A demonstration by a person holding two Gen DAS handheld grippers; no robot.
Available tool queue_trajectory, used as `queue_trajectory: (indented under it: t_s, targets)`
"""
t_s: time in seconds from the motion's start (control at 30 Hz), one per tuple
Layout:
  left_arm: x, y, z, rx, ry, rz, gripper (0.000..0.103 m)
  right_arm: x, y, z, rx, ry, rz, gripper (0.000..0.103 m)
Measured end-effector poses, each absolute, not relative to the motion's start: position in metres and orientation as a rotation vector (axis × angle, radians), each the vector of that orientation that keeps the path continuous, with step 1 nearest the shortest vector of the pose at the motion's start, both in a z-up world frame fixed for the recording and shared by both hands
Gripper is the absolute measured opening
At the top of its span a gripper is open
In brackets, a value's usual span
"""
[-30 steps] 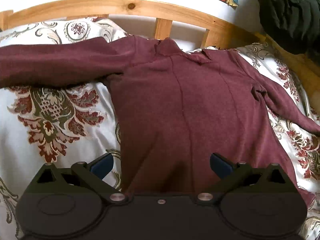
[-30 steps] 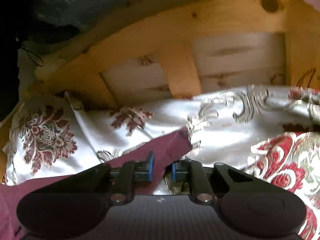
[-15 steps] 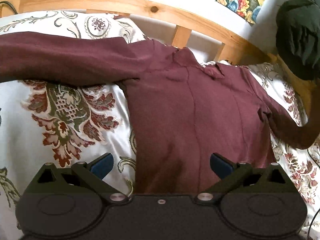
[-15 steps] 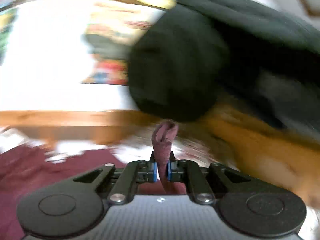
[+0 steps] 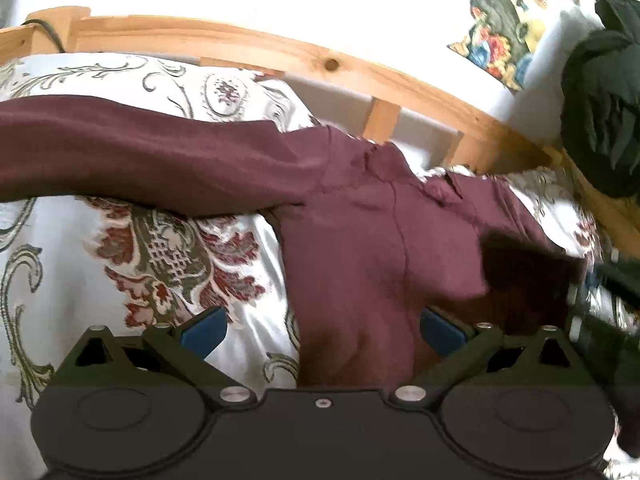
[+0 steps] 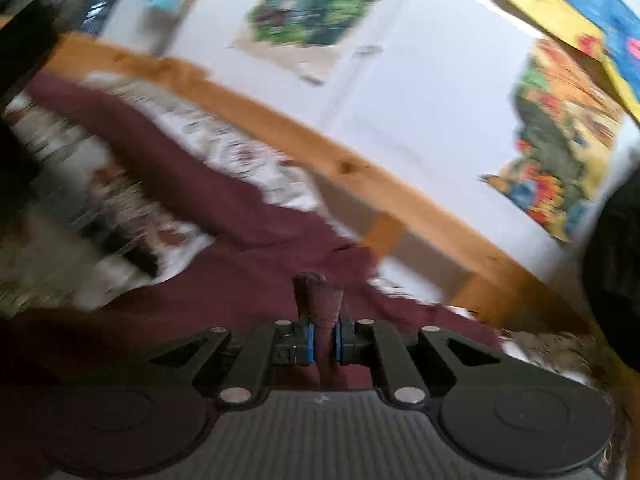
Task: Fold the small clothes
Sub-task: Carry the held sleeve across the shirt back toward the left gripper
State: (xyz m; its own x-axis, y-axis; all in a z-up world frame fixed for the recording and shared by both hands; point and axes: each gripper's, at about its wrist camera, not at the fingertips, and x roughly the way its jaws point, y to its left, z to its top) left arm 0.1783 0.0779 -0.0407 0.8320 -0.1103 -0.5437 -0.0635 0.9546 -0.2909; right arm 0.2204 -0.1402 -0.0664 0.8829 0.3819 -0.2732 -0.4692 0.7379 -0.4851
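A maroon long-sleeved top [image 5: 360, 240] lies flat on the patterned bedspread [image 5: 120, 280], its left sleeve [image 5: 140, 156] stretched out to the left. My left gripper [image 5: 322, 330] is open above the top's lower hem, jaws wide apart, holding nothing. My right gripper [image 6: 323, 344] is shut on the cuff of the right sleeve [image 6: 320, 296], lifted over the top's body [image 6: 240, 272]. In the left wrist view the right sleeve [image 5: 528, 276] lies folded inward across the right side of the body. The right wrist view is blurred by motion.
A wooden bed rail [image 5: 320, 64] runs along the far side, against a white wall. A dark green bundle [image 5: 600, 112] hangs at the right. Colourful pictures [image 6: 560, 152] are on the wall.
My right gripper closed on the sleeve cuff, lifted it and swung it leftward over the top's body. My left gripper drifted left and lower and stayed open.
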Motion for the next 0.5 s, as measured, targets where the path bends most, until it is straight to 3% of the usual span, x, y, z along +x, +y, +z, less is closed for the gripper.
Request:
queue_trajectory:
  t_s: [0.33, 0.4, 0.43, 0.47, 0.5]
  targets:
    - [0.185, 0.087, -0.047, -0.338, 0.611, -0.007, 0.102, 0.181, -0.116, -0.102, -0.602, 0.28, 0.733, 0.015]
    - [0.187, 0.085, -0.05, -0.332, 0.614, -0.019, 0.102, 0.18, -0.12, -0.104, -0.568, 0.315, 0.755, 0.035]
    - [0.188, 0.084, -0.051, -0.326, 0.616, -0.027, 0.102, 0.178, -0.124, -0.104, -0.552, 0.327, 0.757, 0.054]
    - [0.188, 0.082, -0.052, -0.319, 0.616, -0.036, 0.102, 0.177, -0.13, -0.104, -0.529, 0.334, 0.752, 0.064]
    - [0.188, 0.081, -0.054, -0.313, 0.613, -0.047, 0.102, 0.176, -0.136, -0.102, -0.502, 0.341, 0.745, 0.067]
